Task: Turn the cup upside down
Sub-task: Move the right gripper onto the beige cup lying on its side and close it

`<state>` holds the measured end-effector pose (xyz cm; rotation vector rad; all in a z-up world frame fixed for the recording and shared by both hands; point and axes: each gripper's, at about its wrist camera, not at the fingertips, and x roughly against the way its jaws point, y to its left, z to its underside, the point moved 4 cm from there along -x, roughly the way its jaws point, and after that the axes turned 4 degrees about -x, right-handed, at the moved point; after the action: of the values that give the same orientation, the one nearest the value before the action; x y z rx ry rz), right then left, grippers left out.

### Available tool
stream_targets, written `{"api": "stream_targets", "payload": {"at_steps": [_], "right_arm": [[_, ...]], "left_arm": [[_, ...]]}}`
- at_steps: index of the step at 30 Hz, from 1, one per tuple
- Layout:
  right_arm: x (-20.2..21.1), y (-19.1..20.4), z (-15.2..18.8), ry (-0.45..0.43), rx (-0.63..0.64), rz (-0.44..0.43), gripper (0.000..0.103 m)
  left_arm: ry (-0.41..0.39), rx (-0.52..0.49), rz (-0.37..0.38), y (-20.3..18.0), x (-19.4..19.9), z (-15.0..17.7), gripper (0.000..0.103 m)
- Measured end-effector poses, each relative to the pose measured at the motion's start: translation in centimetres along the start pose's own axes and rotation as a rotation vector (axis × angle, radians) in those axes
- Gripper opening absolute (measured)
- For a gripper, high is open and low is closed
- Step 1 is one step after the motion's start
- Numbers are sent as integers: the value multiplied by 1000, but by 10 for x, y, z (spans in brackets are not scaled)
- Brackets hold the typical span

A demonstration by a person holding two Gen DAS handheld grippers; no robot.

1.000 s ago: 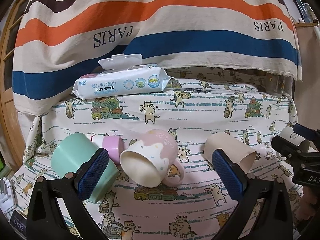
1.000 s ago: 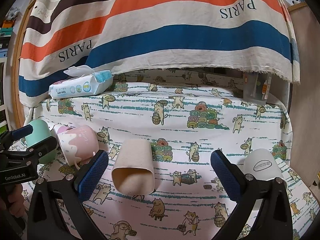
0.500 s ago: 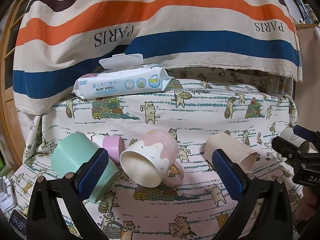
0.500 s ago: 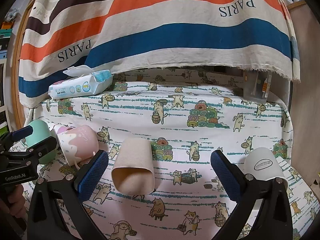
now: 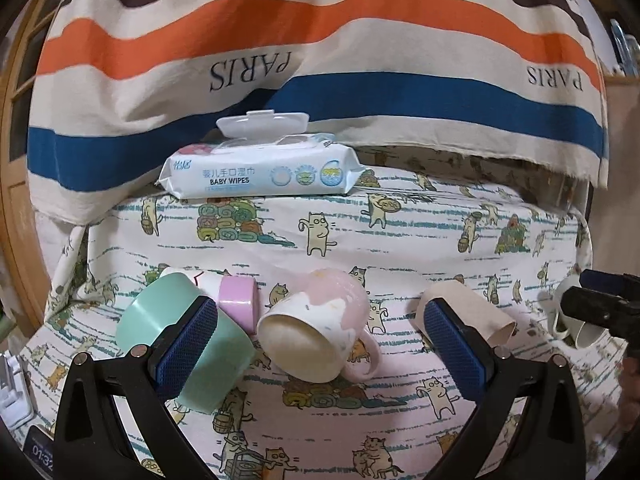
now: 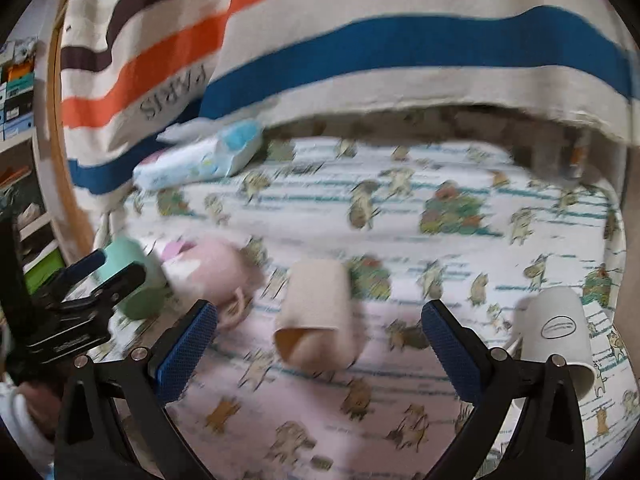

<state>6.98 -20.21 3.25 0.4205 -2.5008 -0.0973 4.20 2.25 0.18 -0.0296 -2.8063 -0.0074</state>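
Note:
Several cups lie on their sides on a cat-print cloth. A pink and white mug [image 5: 320, 330] lies between my left gripper's fingers, mouth toward me; it also shows in the right wrist view [image 6: 212, 270]. A beige cup [image 5: 464, 314] lies to its right and sits just ahead of my right gripper [image 6: 318, 340] in the blurred right wrist view [image 6: 316, 316]. A mint cup [image 5: 176, 332] and a small lilac cup [image 5: 238, 302] lie at left. A white mug [image 6: 560, 336] lies at far right. My left gripper [image 5: 320, 340] is open and empty. My right gripper is open and empty.
A pack of baby wipes [image 5: 260, 168] with its lid up lies at the back of the cloth. A striped PARIS cloth [image 5: 320, 60] hangs behind. A wooden frame [image 5: 16, 200] stands at left. Shelves with boxes [image 6: 20, 92] stand at far left.
My right gripper has swung, its view now blurred, and sits closer to the beige cup. My left gripper has hardly moved.

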Motion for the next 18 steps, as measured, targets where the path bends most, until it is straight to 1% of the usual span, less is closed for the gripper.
{"api": "stream_targets", "payload": {"at_steps": [1,3,5,6,8,10,11,13,14,18], "right_arm": [[-4,3,-5,56,-1,20,103],[-15,1,-11,151,-27,30,103],[-33,-2,-15,278,-73,42,102],[-40,-4,-16,312,-100,34,102],[-57,-6,-20,369,-156,20,102],[-78,-10,-21,430,-180,54,102],[-89,-10,-21,458,-185,57,102],[-107,-9,-21,498,-192,63,102],[-116,-9,-20,519,-188,76,102],[-140,-5,-17,561,-133,127,102]], "left_arm": [[27,2,13,1,-5,0,103],[82,12,16,3,-13,3,103],[113,34,21,7,-18,7,103],[122,38,22,8,-19,8,103],[134,34,18,9,-21,9,103],[146,23,18,8,-24,10,103],[156,12,12,7,-25,12,103],[219,-33,-2,3,-35,17,103],[244,-37,2,2,-39,20,103],[235,-52,3,0,-37,21,103]]}}
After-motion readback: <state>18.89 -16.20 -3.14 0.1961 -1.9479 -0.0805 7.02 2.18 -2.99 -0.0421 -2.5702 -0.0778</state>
